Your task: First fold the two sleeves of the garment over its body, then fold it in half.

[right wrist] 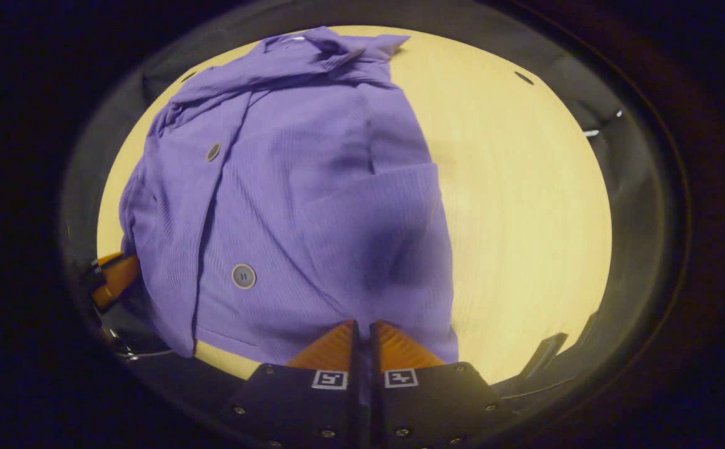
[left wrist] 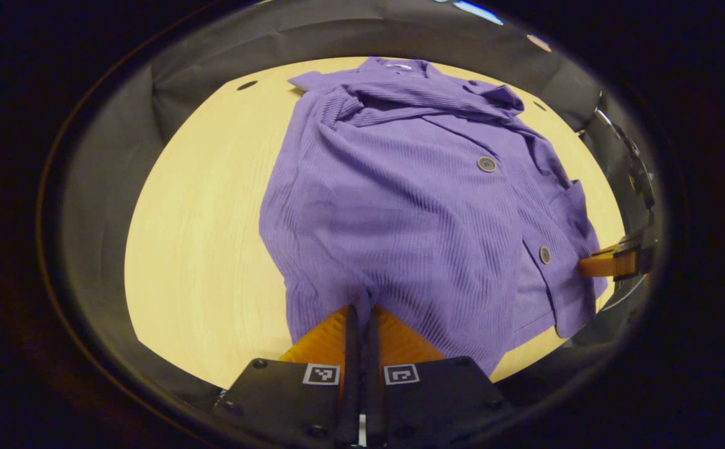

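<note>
Pale wooden tabletop (left wrist: 200, 249), ringed by dark booth cloth (left wrist: 119, 187).

Garment (left wrist: 412, 206): purple ribbed knit, buttoned front, laid on the tabletop with the collar at the far end and the hem at the near edge. Sleeves lie gathered across the chest just below the collar (left wrist: 400, 68). Upper button (left wrist: 486, 164) at mid front; lower button (left wrist: 544, 254) close to the hem. Patch pocket (right wrist: 375, 212) on the right front panel in the right gripper view. Fabric rumpled in the upper part, smoother below.

Left gripper (left wrist: 359, 312): fingers drawn together on the near hem at the garment's left side, cloth pinched between them. Seen in the right gripper view at the far left edge (right wrist: 116, 277), touching the garment's side.

Right gripper (right wrist: 362, 327): fingers drawn together on the near hem at the garment's right side, below the pocket, cloth pinched between them. Seen in the left gripper view at the right edge (left wrist: 599, 265), against the hem corner.

Small dark holes (left wrist: 247, 85) in the tabletop near the far corners.
</note>
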`<state>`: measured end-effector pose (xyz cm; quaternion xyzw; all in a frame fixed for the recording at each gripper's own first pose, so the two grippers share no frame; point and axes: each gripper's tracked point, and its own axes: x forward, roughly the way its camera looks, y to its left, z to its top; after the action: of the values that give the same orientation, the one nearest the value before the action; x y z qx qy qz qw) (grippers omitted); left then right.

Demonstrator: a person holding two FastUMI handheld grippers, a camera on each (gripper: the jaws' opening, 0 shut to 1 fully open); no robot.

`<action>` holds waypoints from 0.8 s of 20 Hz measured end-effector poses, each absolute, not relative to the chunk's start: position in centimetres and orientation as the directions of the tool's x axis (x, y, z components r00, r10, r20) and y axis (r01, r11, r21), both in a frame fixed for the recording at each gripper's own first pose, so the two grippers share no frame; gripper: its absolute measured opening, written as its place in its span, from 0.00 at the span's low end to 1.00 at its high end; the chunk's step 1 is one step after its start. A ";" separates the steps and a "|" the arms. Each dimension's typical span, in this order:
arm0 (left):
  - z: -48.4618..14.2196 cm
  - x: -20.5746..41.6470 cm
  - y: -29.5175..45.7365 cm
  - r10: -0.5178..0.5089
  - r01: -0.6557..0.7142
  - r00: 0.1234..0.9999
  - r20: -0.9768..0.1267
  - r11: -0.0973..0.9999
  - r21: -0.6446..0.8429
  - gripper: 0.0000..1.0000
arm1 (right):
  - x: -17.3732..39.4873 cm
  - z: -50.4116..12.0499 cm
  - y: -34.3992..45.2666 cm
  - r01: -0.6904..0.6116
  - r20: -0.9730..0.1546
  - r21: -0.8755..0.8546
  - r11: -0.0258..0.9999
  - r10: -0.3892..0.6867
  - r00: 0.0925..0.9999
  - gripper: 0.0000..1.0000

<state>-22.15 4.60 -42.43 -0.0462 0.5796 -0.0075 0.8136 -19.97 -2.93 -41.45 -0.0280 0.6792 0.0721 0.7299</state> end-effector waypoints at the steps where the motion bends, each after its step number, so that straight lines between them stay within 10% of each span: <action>1: -42.4 -22.1 4.6 -0.061 -0.039 0.327 -0.943 0.996 -0.078 0.12 | -19.9 -41.5 -2.9 -0.138 -0.994 0.060 0.989 0.071 0.077 0.07; 16: -38.1 -20.1 5.9 -0.064 -0.140 0.452 -0.890 0.980 -0.142 0.06 | -18.0 -37.4 -1.1 -0.008 -0.960 0.187 0.982 0.185 0.209 0.01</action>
<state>-20.08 5.86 -38.12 -0.0978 0.5228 0.0225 0.8465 -17.96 -1.15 -37.39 0.0707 0.6259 0.0623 0.7742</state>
